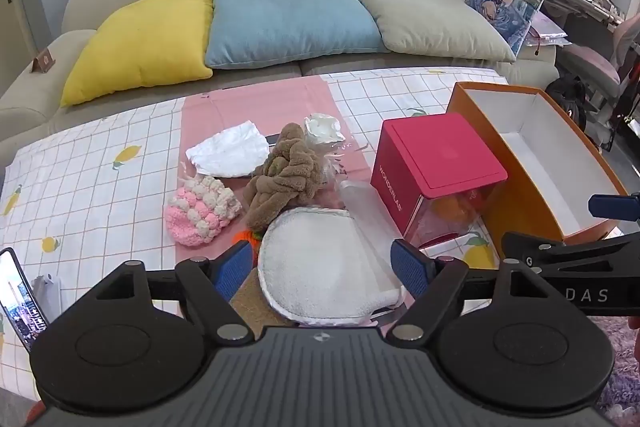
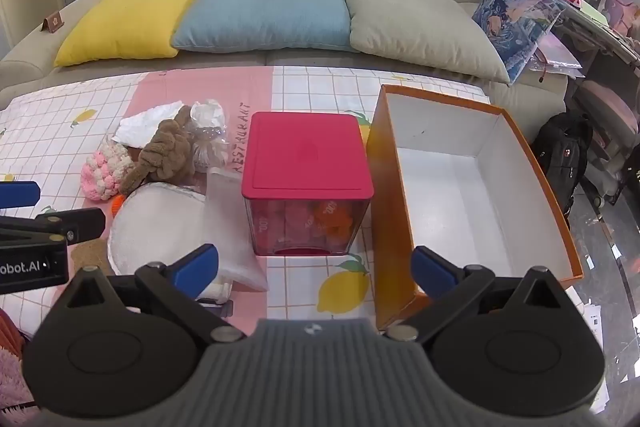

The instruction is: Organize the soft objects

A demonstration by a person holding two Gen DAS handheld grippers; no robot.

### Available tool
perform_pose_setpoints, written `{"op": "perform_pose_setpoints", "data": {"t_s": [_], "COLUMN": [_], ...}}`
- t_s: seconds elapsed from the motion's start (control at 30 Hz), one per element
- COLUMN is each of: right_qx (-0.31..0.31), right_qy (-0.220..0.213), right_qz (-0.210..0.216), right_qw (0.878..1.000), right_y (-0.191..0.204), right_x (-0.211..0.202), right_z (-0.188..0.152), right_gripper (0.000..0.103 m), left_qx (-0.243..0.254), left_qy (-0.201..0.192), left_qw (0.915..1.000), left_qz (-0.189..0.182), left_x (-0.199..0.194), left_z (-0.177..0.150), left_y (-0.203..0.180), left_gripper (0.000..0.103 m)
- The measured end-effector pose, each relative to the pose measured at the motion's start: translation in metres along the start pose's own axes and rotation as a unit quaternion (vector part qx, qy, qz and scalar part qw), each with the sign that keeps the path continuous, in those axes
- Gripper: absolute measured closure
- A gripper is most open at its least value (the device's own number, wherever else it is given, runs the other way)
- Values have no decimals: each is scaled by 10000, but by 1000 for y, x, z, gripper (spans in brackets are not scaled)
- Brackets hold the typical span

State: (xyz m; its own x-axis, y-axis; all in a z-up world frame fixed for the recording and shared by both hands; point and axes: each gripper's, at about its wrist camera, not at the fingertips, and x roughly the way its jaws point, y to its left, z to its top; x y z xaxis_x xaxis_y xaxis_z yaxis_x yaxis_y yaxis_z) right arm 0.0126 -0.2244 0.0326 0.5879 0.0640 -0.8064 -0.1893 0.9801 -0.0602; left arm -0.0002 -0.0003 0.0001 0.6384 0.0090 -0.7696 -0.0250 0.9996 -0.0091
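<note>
A pile of soft things lies on the pink strip of the table: a round white terry pad (image 1: 320, 267) (image 2: 156, 231), a brown plush knot (image 1: 286, 175) (image 2: 164, 155), a pink-and-white knitted piece (image 1: 200, 211) (image 2: 104, 175), a white cloth (image 1: 232, 151) and a frosted pouch (image 1: 360, 203) (image 2: 228, 227). My left gripper (image 1: 323, 267) hangs open over the terry pad, pads apart on either side of it. My right gripper (image 2: 315, 269) stands open in front of the red-lidded box (image 2: 306, 155) (image 1: 436, 155), nothing between its fingers. The orange open box (image 2: 452, 203) (image 1: 540, 147) is to the right.
A phone (image 1: 18, 295) leans at the table's left edge. A cork coaster (image 1: 248, 299) lies under the terry pad. Behind the table is a sofa with yellow (image 1: 140, 43), blue and beige cushions. A black backpack (image 2: 564, 147) stands on the floor at right.
</note>
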Motion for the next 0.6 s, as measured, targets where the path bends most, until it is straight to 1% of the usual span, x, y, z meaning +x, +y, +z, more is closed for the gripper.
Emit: {"op": "perform_pose_setpoints", "data": {"t_s": [0.1, 0.13, 0.23, 0.37, 0.47, 0.6], "right_qx": [-18, -16, -26, -20, -9, 2], "right_qy": [10, 9, -5, 1, 10, -1], "right_qz": [-25, -32, -35, -16, -23, 6], "right_qw": [10000, 10000, 10000, 10000, 10000, 10000], "right_y": [0, -1, -1, 1, 1, 0], "right_x": [0, 1, 1, 0, 0, -1], "right_z": [0, 0, 0, -1, 0, -1], "right_gripper": [3, 3, 3, 3, 3, 3], "left_qx": [14, 54, -45, -109, -116, -58], "left_qy": [-4, -27, 0, 44, -10, -83], "left_qw": [10000, 10000, 10000, 9999, 9999, 9999], "left_qz": [-14, 73, -7, -29, -70, -4], "left_x": [0, -1, -2, -2, -3, -5], "left_z": [0, -2, -5, -4, -3, -2], "left_y": [2, -2, -1, 0, 1, -1], "left_gripper": [17, 19, 23, 23, 23, 23]}}
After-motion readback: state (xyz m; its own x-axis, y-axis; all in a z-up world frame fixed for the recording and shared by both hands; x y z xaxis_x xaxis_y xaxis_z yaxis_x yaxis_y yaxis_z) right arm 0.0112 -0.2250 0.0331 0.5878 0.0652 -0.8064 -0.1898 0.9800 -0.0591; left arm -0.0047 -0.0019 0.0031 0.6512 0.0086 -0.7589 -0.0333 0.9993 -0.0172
